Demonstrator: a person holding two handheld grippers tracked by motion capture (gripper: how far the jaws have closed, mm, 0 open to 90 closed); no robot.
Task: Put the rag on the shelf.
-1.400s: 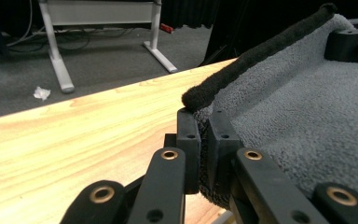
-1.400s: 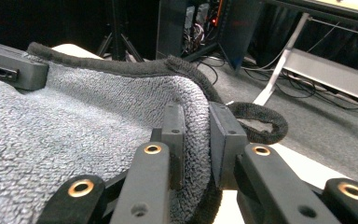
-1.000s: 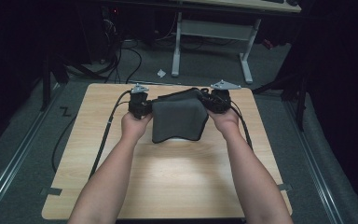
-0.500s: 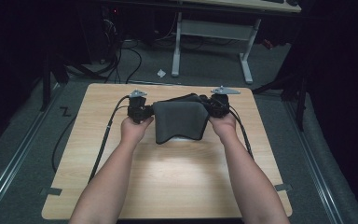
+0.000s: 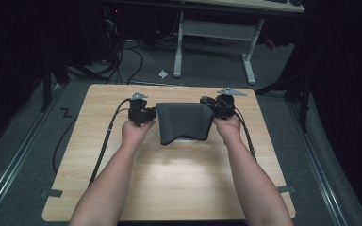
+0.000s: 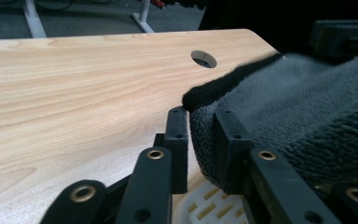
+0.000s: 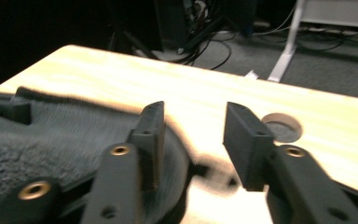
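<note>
A dark grey towel (image 5: pixel 184 121) lies on the wooden table (image 5: pixel 169 179) between the left gripper (image 5: pixel 147 114) and right gripper (image 5: pixel 215 106).

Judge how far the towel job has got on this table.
Done: the towel lies draped over a white thing on the table. In hand: both jaws have just been opening; the left gripper has a towel edge between its jaws, the right gripper stands clear. Left: pulling the grippers away, probably.

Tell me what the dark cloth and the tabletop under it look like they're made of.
The dark cloth looks like soft terry or fleece: a nubby, looped grey pile, matte, slumping in thick folds; the exact fibre I cannot tell. The tabletop looks like light wood or wood-grain laminate: long pale streaks, a smooth low sheen, and a round cut-out hole.
</note>
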